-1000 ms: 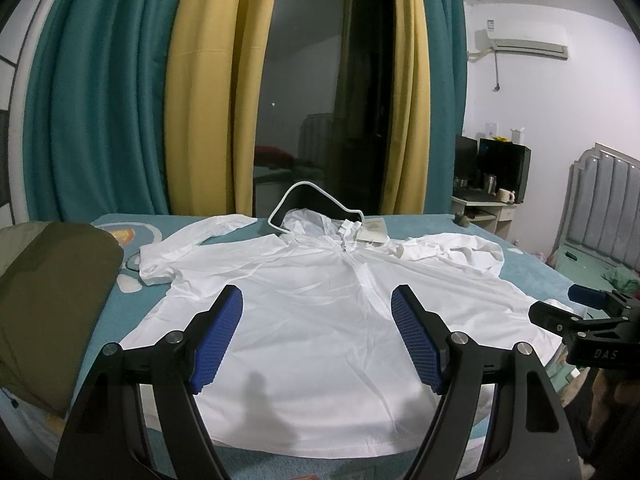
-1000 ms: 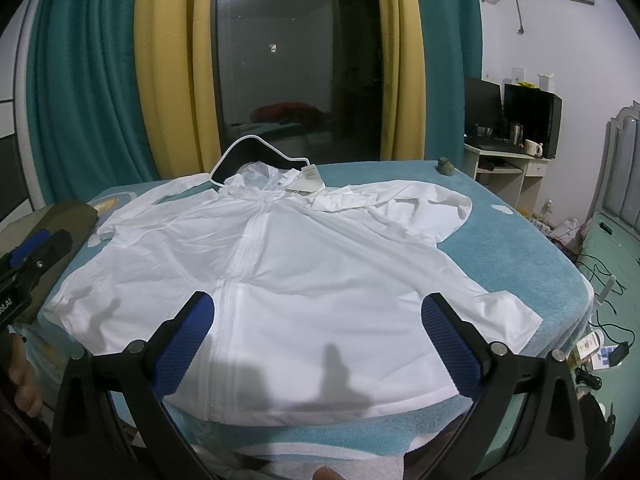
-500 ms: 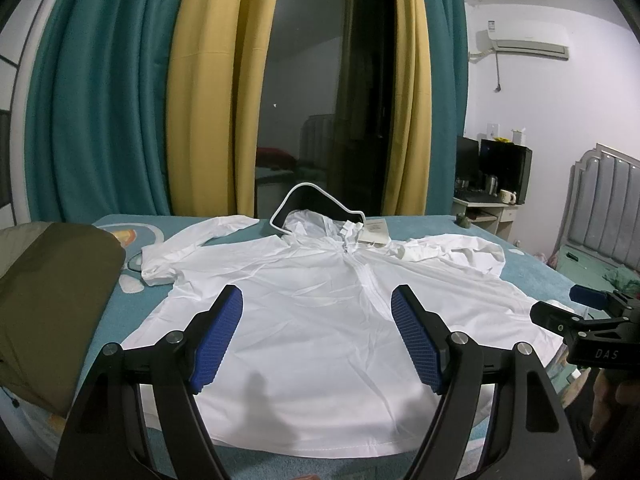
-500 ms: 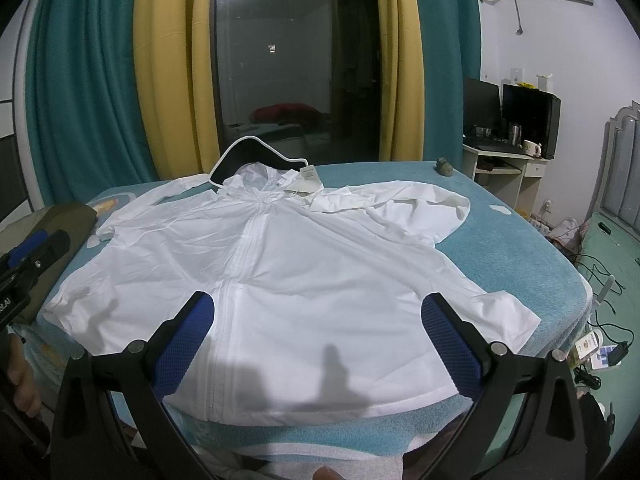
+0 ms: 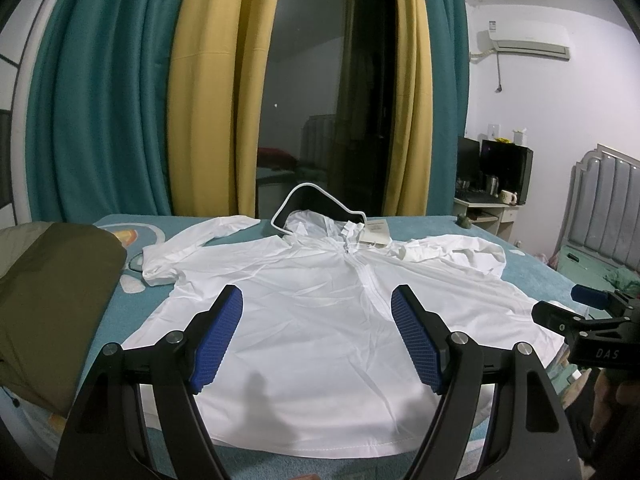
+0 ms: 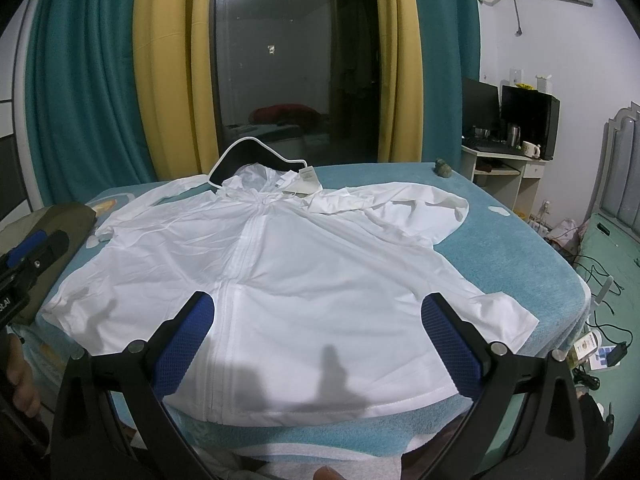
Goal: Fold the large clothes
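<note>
A white zip-front hooded jacket (image 5: 320, 312) lies spread flat, front up, on a teal-covered table (image 6: 520, 264); it also shows in the right wrist view (image 6: 304, 264). Its hood (image 5: 316, 216) with a paper tag (image 5: 374, 232) points to the far side, and both sleeves lie folded near the shoulders. My left gripper (image 5: 318, 332) is open and empty, above the near hem. My right gripper (image 6: 320, 340) is open wide and empty, above the near hem to the right. Each gripper shows at the edge of the other's view.
A folded olive garment (image 5: 52, 296) lies at the table's left end. Teal and yellow curtains (image 5: 200, 100) and a dark glass door stand behind the table. A desk with monitors (image 6: 524, 120) and a grey headboard (image 5: 608, 208) are at the right, with cables on the floor.
Both grippers have drifted very slightly; the jacket has not moved and both grippers stay open.
</note>
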Motion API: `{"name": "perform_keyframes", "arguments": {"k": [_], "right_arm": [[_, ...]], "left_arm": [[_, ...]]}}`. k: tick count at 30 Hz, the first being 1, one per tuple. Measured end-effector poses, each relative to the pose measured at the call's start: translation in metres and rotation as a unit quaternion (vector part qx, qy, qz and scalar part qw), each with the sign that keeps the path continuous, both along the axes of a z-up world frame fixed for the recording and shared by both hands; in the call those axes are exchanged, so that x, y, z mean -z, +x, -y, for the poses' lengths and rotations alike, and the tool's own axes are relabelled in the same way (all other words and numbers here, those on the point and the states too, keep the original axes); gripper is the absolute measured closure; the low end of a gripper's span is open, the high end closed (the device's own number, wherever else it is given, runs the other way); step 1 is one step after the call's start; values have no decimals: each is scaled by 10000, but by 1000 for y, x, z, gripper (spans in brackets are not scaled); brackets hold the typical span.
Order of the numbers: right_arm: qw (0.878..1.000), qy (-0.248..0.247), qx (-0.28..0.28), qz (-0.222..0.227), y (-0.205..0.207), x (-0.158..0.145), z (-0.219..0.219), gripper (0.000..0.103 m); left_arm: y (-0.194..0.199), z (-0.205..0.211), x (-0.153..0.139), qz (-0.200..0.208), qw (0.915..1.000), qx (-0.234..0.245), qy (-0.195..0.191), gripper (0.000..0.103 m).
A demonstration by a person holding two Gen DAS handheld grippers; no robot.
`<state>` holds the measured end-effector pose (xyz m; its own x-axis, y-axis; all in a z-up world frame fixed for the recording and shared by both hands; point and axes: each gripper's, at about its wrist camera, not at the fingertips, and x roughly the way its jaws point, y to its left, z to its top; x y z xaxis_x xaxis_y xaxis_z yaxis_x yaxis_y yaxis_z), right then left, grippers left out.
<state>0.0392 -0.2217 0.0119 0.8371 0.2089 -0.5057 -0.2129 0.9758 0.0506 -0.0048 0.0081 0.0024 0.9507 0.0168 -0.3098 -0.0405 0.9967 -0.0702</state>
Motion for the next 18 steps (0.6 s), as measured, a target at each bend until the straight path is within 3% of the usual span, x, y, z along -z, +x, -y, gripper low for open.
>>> {"name": "perform_keyframes", "arguments": {"k": [12, 18], "right_arm": [[10000, -23, 8, -76, 7, 1, 3, 1], [9996, -92, 10, -268, 28, 7, 5, 1]], "left_arm": [[10, -9, 0, -100, 9997, 209, -87, 23], [38, -15, -3, -259, 9992, 289, -26, 23]]}}
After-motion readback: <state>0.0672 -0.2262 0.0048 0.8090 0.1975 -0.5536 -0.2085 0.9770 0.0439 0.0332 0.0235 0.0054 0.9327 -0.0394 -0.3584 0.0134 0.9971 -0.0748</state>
